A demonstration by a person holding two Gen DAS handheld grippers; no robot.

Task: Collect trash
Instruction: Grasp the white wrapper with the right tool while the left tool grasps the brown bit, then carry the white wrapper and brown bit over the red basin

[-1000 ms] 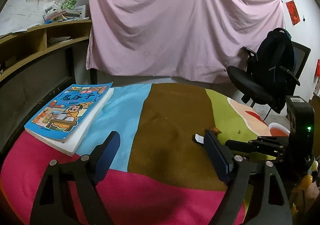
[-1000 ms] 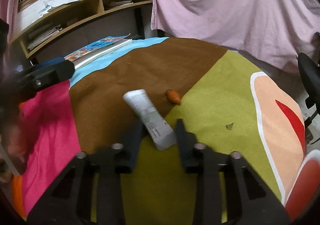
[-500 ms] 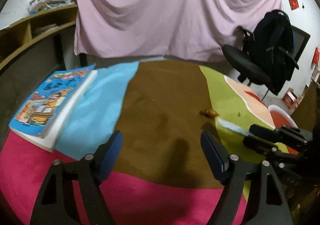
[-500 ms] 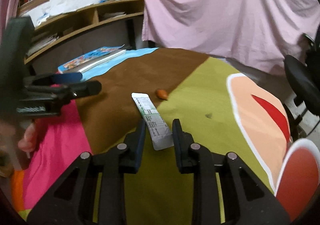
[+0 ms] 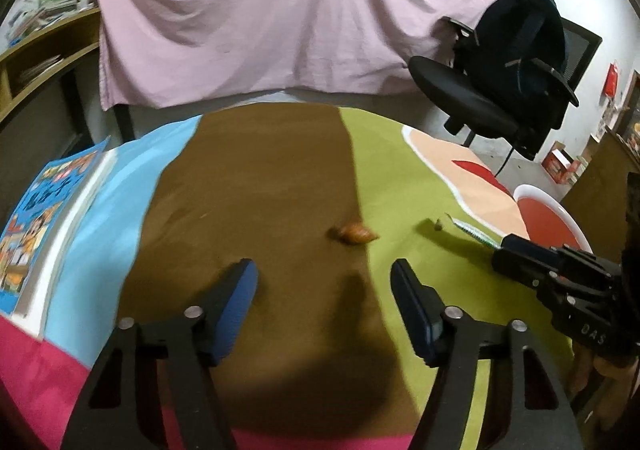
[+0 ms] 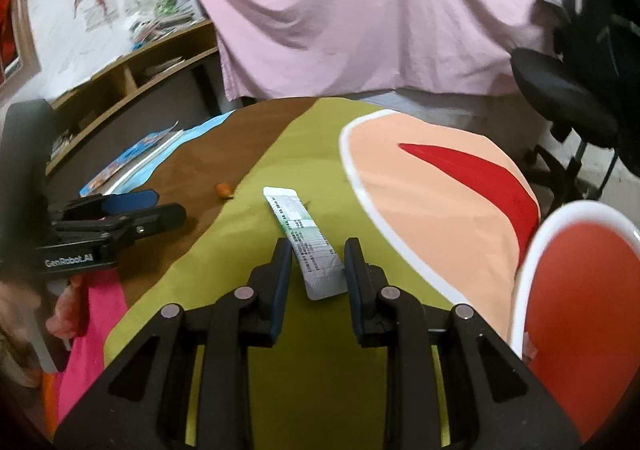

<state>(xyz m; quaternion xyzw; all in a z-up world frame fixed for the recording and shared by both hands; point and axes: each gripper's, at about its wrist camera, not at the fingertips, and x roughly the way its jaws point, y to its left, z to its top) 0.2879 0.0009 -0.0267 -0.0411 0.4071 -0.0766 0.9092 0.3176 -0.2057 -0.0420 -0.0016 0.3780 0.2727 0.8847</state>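
White lettering reading "GenRobot.AI" is showing on the black body of the left gripper (image 6: 162, 210). The right gripper (image 5: 505, 250) is showing "DAS". Print on the white wrapper (image 6: 306, 240) is staying too small to read.

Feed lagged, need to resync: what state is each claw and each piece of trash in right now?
Left claw: open, jaws just been closing, nothing between them.
Right claw: shut on white wrapper, carried above the cloth.
Orange scrap: lying loose on the cloth, ahead of the left claw.
Small green scrap: lying loose.
Red bin: open, beside the right claw.
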